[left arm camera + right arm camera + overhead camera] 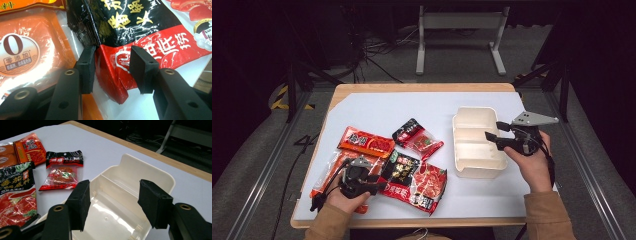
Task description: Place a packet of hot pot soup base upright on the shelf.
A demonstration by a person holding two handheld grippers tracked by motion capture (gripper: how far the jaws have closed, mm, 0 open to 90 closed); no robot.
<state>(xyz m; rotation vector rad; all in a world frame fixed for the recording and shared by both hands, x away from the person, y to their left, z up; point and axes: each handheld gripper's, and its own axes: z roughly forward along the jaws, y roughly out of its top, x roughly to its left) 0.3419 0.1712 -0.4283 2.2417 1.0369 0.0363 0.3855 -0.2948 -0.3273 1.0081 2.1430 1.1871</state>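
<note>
One corner of the red-black packet (140,47) lies between the left tool's (112,70) unclenched jaws.

On your desk (377,107), the divided tray (475,142) sits right of centre in the high view. Four sauce packets cluster at lower left: the small packet (417,138) nearest the tray, the large packet (414,181) below it, two overlapping packets (362,145) farther left.
</note>
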